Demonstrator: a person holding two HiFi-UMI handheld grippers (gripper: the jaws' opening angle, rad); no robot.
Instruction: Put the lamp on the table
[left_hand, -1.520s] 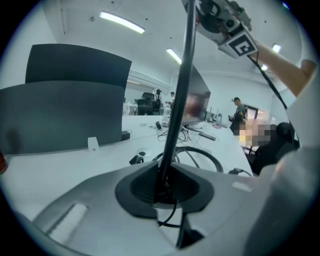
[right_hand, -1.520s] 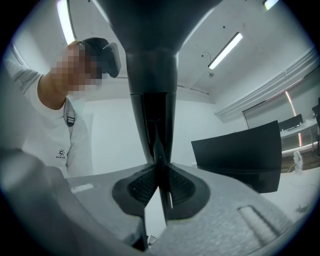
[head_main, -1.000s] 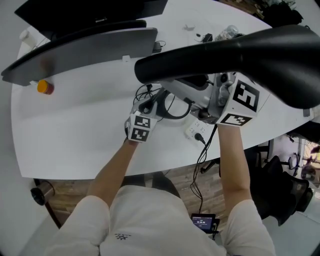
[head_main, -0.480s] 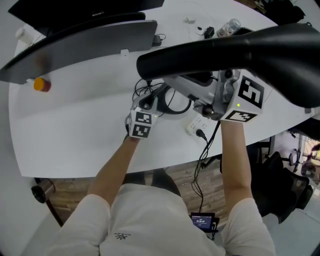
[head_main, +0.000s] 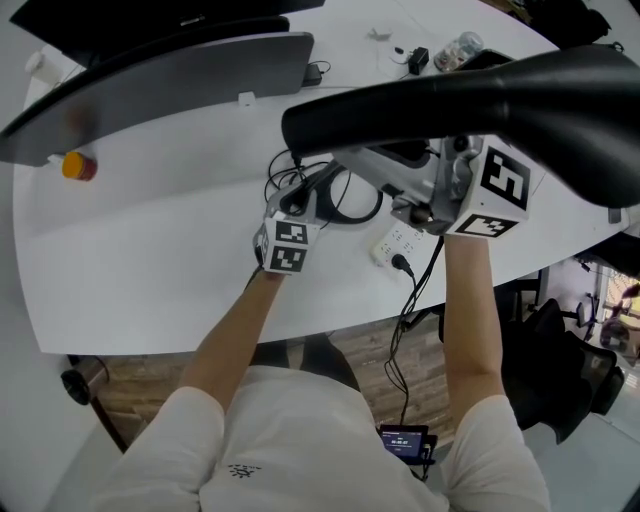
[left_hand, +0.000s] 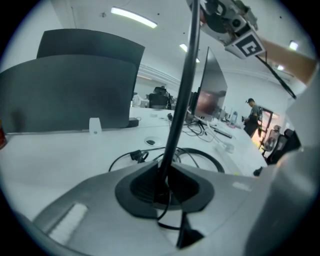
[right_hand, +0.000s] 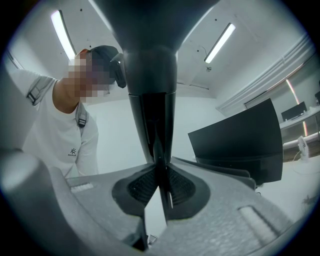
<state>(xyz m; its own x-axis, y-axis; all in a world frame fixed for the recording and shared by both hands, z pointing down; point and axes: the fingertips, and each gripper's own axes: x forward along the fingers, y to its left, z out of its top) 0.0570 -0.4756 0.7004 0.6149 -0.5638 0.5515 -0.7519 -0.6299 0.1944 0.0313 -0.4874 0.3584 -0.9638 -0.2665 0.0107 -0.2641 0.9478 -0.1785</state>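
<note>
Lamp (head_main: 450, 90) is black all over, with a broad, smooth head and a thin, rod-like stem (left_hand: 182, 100). In the head view the head runs crosswise, from a rounded end above the middle of the white counter (head_main: 150, 260) out to the right edge of the picture, widening as it goes. In the left gripper view the stem rises nearly upright, leaning slightly to the right toward its top.

The lamp is held over the counter, above a tangle of black cables (head_main: 290, 180) and a white power strip (head_main: 400, 245). Whether its foot touches the counter cannot be told.

The left gripper (left_hand: 162, 187) has its fingers (left_hand: 100, 200) pinching the low end of the stem, with a thin cable hanging beneath the grip. The right gripper (right_hand: 160, 185), higher up and pointing level, has its fingers (right_hand: 210, 200) pressed on a thin, flat black part of the lamp that widens upward into the body overhead.

A grey curved monitor back (head_main: 160, 90) stands on the far side of the counter.
</note>
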